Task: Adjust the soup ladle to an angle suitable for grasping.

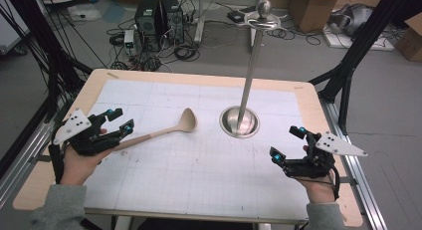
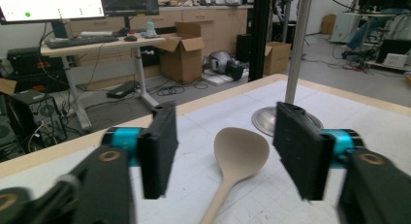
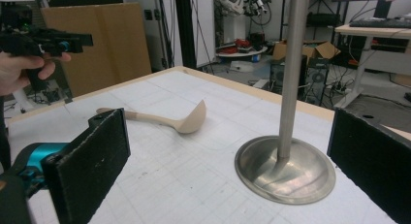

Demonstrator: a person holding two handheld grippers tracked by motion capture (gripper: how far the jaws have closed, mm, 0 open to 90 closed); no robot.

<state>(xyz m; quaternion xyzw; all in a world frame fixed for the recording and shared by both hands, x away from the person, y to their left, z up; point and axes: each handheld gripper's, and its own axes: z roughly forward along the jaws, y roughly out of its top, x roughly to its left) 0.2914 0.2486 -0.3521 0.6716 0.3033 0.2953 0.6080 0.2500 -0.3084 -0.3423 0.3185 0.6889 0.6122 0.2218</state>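
Wooden spoon [image 1: 164, 130] flat on the table [image 1: 199, 175], bowl toward 1 o'clock near the metal stand [image 1: 240, 121]. Probably light, stiff, smooth; best pinched mid-handle. Left gripper [image 1: 121, 121] jaws apart, straddling the handle end, not pressing. Right gripper [image 1: 287, 143] open, empty, at 4 o'clock of the stand.

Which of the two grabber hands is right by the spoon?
The left gripper: the beige spoon lies with its handle between the open jaws. The right gripper waits apart, beyond the steel stand.
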